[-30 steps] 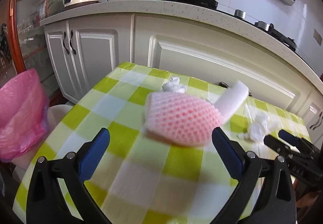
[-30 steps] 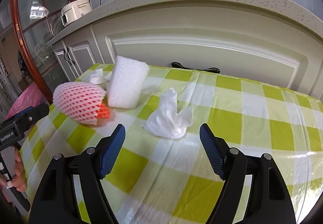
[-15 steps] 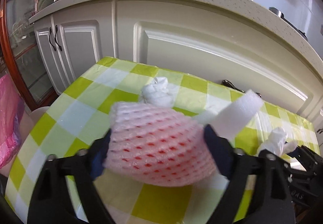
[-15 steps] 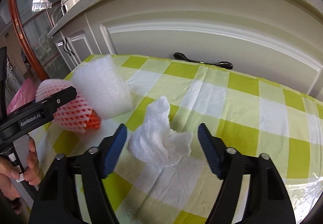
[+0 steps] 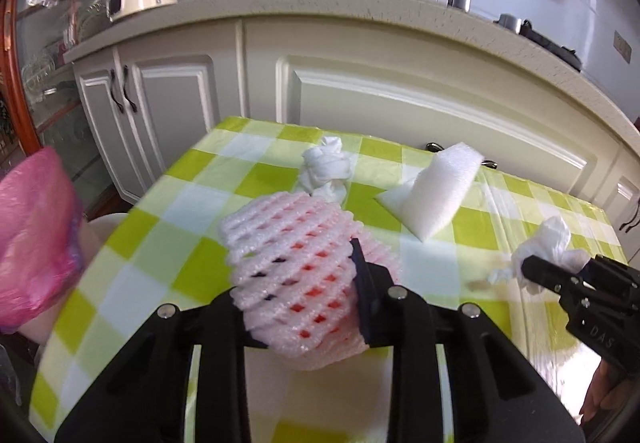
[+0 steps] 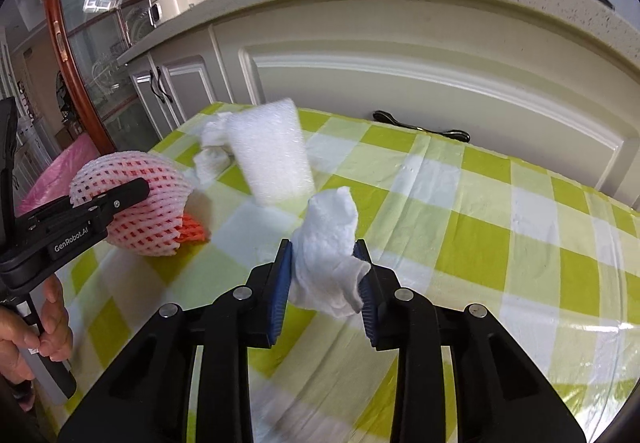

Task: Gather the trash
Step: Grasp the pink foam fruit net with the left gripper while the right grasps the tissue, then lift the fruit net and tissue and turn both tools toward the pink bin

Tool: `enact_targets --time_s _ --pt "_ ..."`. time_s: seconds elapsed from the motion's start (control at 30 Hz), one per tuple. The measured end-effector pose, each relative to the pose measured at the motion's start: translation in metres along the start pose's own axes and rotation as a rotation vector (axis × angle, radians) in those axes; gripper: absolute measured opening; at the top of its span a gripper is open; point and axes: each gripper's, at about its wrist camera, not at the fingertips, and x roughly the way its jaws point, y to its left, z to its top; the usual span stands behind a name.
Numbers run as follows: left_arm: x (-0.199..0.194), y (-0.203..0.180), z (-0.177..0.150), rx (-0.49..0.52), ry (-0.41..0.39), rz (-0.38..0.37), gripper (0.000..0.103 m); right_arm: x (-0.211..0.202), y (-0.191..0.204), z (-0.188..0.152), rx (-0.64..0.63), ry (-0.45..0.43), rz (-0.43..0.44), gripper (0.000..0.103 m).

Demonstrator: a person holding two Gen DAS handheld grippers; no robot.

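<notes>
My left gripper (image 5: 296, 283) has its jaws closing on a pink foam fruit net (image 5: 288, 227), and the pads press into its sides. In the right wrist view the same foam net (image 6: 148, 211) shows an orange piece (image 6: 194, 233) at its lower edge. My right gripper (image 6: 324, 263) is shut on a crumpled white tissue (image 6: 328, 231) just above the green checked tablecloth (image 6: 500, 235). A white foam block (image 5: 440, 191) and a second crumpled tissue (image 5: 326, 167) lie farther back on the table.
A bin lined with a pink bag (image 5: 32, 243) stands off the table's left side. Cream kitchen cabinets (image 5: 400, 95) run close behind the table's far edge. A hand (image 6: 28, 331) holds the left gripper's handle at the left.
Both grippers moved forward over their items and shut, the left on the pink foam net and the right on the white tissue. The foam block now stands clear of the net.
</notes>
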Motion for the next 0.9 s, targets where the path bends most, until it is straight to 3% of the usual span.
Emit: enact_targets --time_s 0.4,0.9 --pt "-0.105 0.038 -0.046 0.028 -0.053 0.021 0.029 -0.061 0.065 -0.034 -0.026 -0.066 0.033 0.031" --pt "-0.193 0.079 -0.093 0.008 -0.112 0.054 0.029 -0.109 0.144 -0.048 -0.14 -0.105 0.082 0.031"
